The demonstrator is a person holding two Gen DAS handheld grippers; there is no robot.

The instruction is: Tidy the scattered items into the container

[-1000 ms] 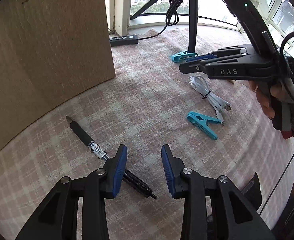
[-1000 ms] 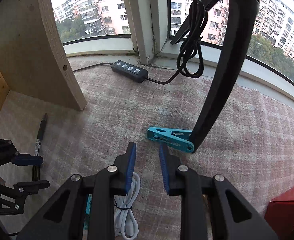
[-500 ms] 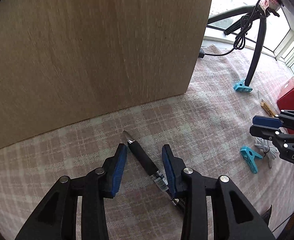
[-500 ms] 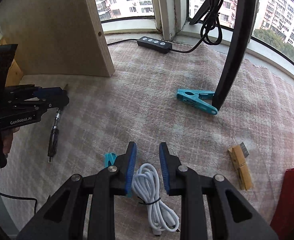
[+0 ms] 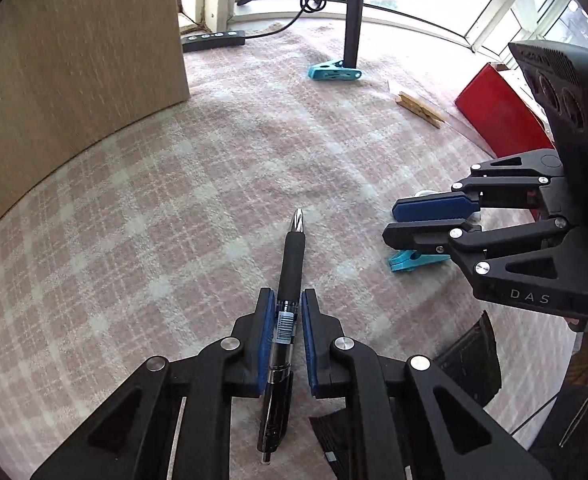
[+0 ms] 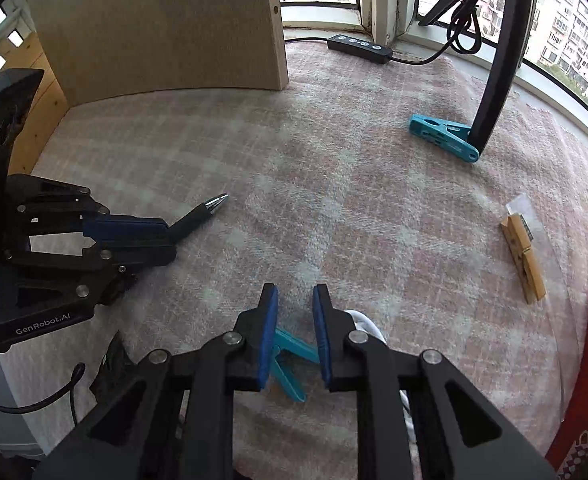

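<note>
A pink checked cloth covers the surface [image 5: 197,168], with a pale wooden panel [image 5: 73,48] standing at its far left and a red container [image 5: 494,108] at the right edge — probably the bin the task means, though its opening is out of view. A black stand leg [image 6: 498,64] rises near the window, and 1 teal clip [image 6: 442,136] lies touching its foot; a wooden clothespin [image 6: 524,260] lies near the red container. The left gripper [image 5: 285,320] is closing on a black pen [image 5: 291,264]: its barrel runs between the blue pads, tip pointing away, and the pads look to be meeting the labelled section, with the pen's rear end apparently on the cloth. The right gripper [image 6: 294,320] is also closing, and a second teal clip [image 6: 289,360] sits between its pads, not yet pressed from both sides; a white coiled cable [image 6: 366,324] lies just beside it. So the step in hand is a double pickup — pen on the left, clip on the right. Next, each gripper needs to finish its squeeze, lift clear of the cloth, and carry across to the red container; the pen, held near its middle, may tilt if the grip is loose.
</note>
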